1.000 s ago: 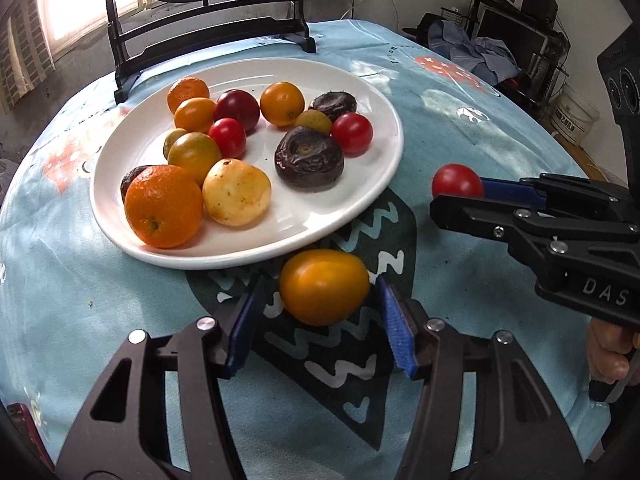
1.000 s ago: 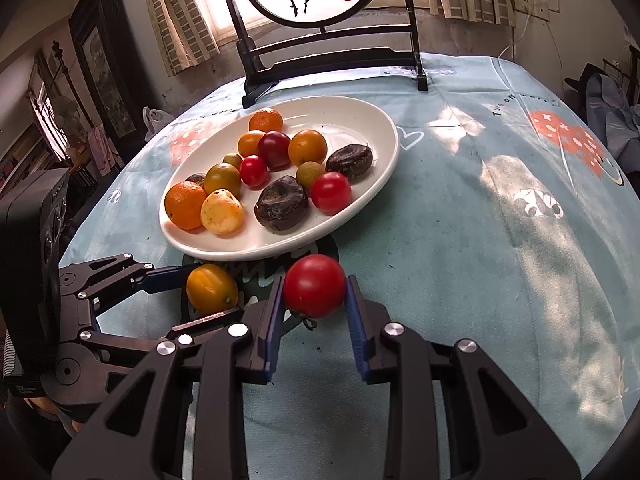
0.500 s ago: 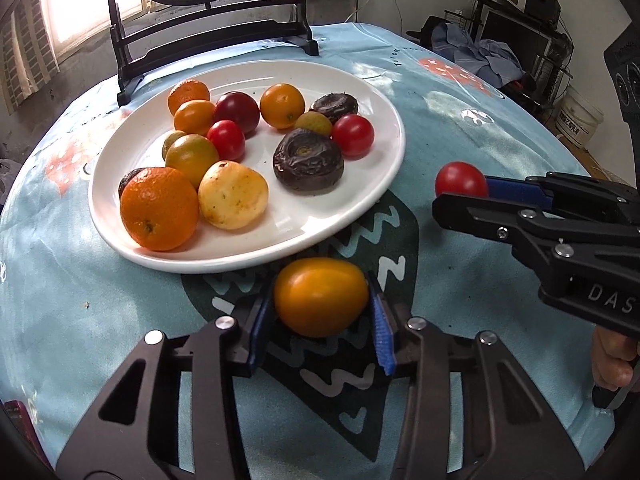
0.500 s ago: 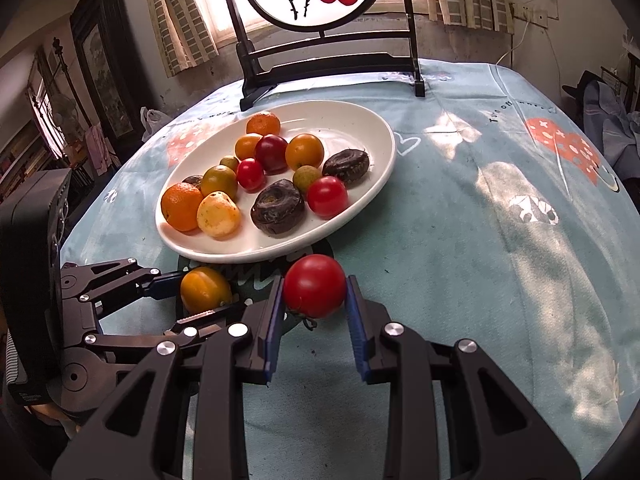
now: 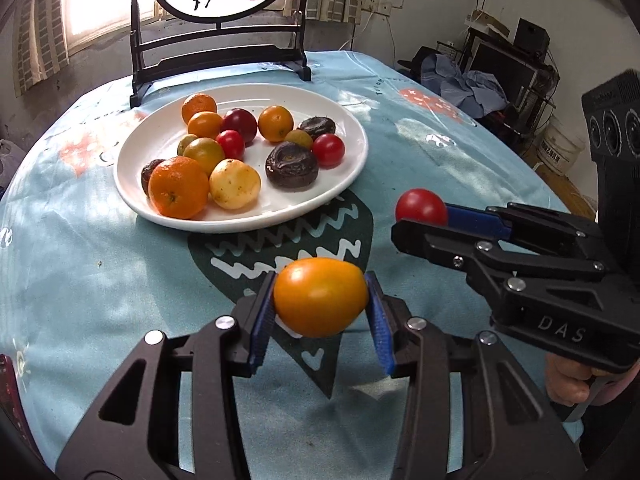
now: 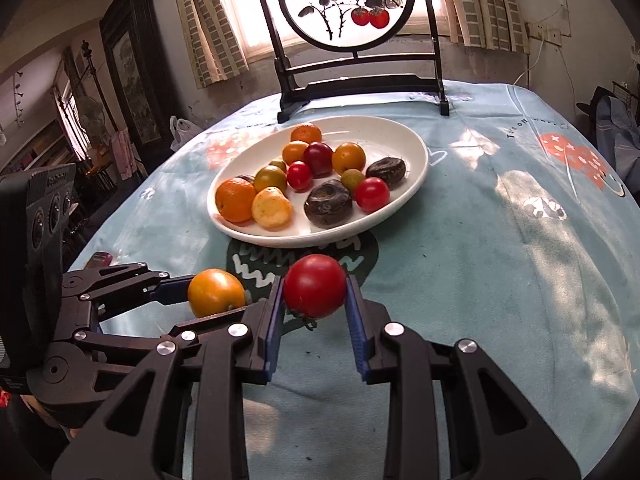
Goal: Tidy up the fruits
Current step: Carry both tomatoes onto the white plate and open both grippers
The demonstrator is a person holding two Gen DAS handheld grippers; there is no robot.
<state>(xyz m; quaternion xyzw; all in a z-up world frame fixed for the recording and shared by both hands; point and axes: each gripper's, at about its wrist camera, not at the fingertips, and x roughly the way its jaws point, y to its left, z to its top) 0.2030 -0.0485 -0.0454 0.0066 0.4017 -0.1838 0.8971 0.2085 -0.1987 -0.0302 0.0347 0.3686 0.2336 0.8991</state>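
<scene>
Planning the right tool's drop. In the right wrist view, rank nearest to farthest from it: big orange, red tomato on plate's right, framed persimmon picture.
1. Red tomato, plate's right side.
2. Big orange, plate's left edge; near-tie with tomato.
3. Framed persimmon picture, behind the plate.

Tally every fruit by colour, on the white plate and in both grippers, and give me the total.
Orange round fruits: 5 (one in the left gripper)
Bright red tomatoes: 3 (one in the right gripper)
Dark red round fruit: 1
Greenish-yellow round fruits: 3
Pale yellow round fruit: 1
Dark brown wrinkled fruits: 3
Total: 16
</scene>
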